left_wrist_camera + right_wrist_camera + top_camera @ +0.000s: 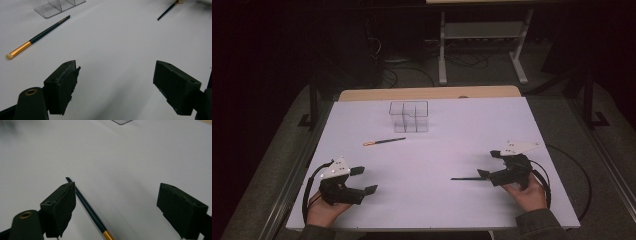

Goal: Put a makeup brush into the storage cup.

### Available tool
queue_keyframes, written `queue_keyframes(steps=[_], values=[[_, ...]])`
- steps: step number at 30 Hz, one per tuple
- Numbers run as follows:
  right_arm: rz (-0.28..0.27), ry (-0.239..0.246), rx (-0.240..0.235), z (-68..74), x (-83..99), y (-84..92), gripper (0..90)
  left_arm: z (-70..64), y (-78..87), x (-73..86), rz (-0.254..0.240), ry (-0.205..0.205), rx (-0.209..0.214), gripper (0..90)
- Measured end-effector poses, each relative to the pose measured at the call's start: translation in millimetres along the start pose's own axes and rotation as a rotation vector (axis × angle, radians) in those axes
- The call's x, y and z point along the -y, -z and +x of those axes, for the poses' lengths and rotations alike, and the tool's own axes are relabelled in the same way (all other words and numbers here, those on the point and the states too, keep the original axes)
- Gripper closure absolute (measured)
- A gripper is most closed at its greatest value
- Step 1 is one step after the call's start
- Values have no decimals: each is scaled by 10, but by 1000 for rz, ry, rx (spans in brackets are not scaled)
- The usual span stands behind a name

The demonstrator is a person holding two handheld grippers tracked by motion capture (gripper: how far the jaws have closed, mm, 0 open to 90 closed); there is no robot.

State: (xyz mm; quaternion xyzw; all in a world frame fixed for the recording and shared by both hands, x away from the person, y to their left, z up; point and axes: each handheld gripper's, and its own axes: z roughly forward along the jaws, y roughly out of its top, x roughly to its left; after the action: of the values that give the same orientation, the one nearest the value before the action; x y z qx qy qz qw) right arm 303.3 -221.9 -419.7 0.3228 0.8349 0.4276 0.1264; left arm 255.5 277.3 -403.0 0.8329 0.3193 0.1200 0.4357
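Two makeup brushes on white table: one near clear organizer, other lying between right gripper's open jaws, unpinched. Left gripper open, empty.

black two-jaw grippers, grey three-cornered top plates, black trailing cables, dark grey-green sleeves.

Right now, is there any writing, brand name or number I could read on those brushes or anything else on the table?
Brush near the clear organizer: a short gold imprint on its dark handle, too small and blurred to read.
Brush by the right gripper: no lettering on the stretch of handle that shows.
Clear organizer: no label visible.
White tabletop: no marks or print.
So nothing here can be read.
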Motion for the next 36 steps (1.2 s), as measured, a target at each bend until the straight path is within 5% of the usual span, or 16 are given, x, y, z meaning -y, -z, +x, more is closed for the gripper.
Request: queue_keyframes(steps=[10,36], values=[[-9,0,1,-8,-4,21,147,34,11,-101,-23,5,21,200],[-30,13,13,-57,-40,99,150,284,-42,-576,54,-67,40,225]])
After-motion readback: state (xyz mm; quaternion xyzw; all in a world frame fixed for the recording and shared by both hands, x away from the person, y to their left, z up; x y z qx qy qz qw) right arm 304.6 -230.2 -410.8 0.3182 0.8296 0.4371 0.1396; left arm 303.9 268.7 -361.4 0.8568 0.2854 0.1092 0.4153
